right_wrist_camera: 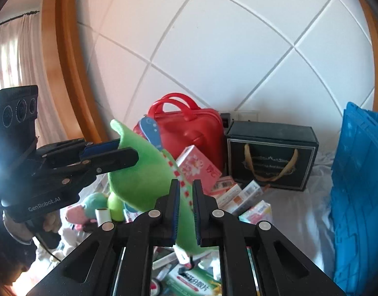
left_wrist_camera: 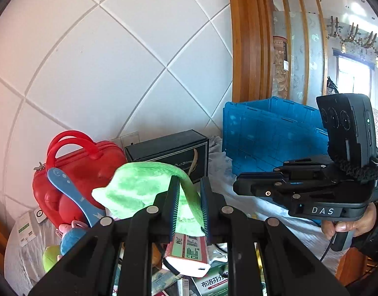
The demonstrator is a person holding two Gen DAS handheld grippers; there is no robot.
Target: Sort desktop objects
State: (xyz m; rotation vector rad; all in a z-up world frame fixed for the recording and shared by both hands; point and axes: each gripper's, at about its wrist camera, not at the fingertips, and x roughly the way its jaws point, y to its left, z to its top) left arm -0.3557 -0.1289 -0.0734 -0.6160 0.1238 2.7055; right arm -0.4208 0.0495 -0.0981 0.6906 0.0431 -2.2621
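A white cloth-covered tabletop [right_wrist_camera: 299,212] stays cluttered; left gripper [left_wrist_camera: 189,207] fingers pinch a green plush [left_wrist_camera: 144,185], right gripper [right_wrist_camera: 186,209] fingers look nearly closed, grip unclear; the blue crate [left_wrist_camera: 270,133] awaits.

Daylight from the window [left_wrist_camera: 352,79] on my right and through the curtain [right_wrist_camera: 13,56] on my left. White wall [left_wrist_camera: 102,61] bright, tinted pink low down. Fisheye bends the wall lines; corners go black. Green cloth [right_wrist_camera: 144,172] slightly blurred. Glare on my left gripper [right_wrist_camera: 107,151] body.
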